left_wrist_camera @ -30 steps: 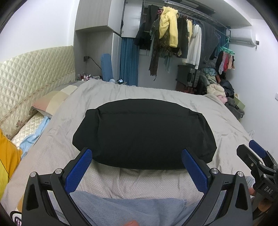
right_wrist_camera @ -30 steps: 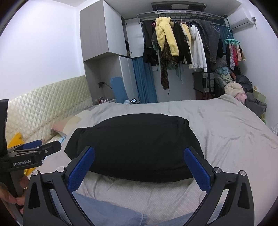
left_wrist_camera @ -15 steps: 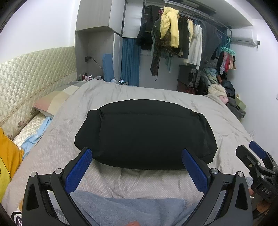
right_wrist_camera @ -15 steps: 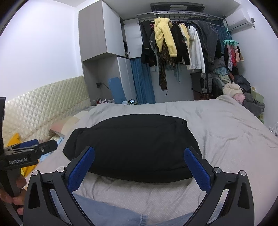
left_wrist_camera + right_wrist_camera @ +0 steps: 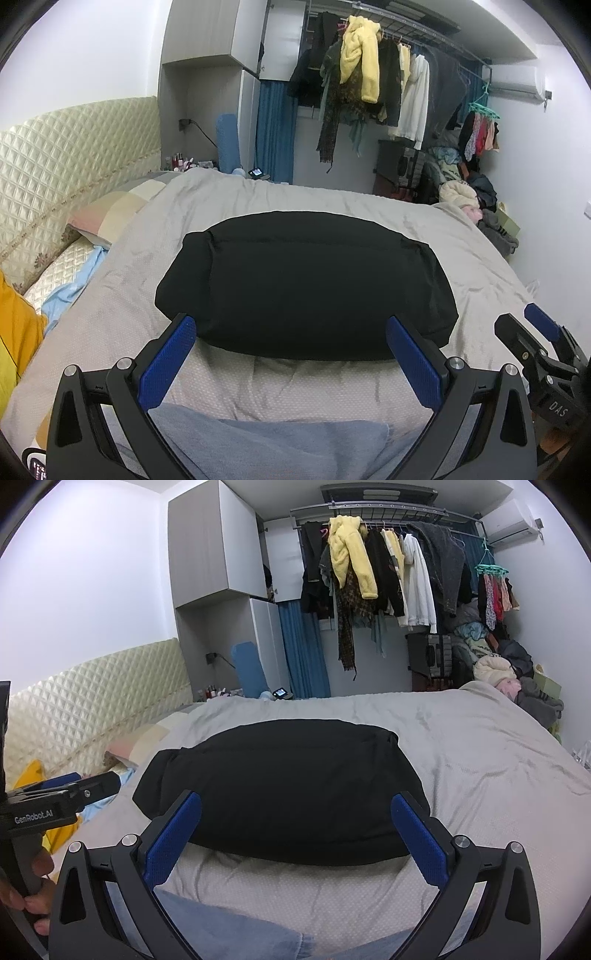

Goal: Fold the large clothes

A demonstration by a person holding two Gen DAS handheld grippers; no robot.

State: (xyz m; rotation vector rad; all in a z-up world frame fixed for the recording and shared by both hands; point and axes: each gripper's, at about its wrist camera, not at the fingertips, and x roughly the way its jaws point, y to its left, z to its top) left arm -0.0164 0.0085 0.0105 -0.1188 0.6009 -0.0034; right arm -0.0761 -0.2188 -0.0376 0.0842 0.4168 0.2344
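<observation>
I see the folded black garment (image 5: 303,288) lying mid-bed (image 5: 461,251), my left gripper (image 5: 291,354) and right gripper (image 5: 295,830) both hovering near its closest edge, jaws wide, empty.

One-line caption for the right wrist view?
Open right gripper held above folded black garment on grey bed.

Cool, even indoor light fills both fisheye views, with bright white walls (image 5: 92,602) and only soft shadows. Strong barrel distortion bends the edges; corners are black. The folded black garment (image 5: 303,288) shows almost no detail. Focus is sharp.
</observation>
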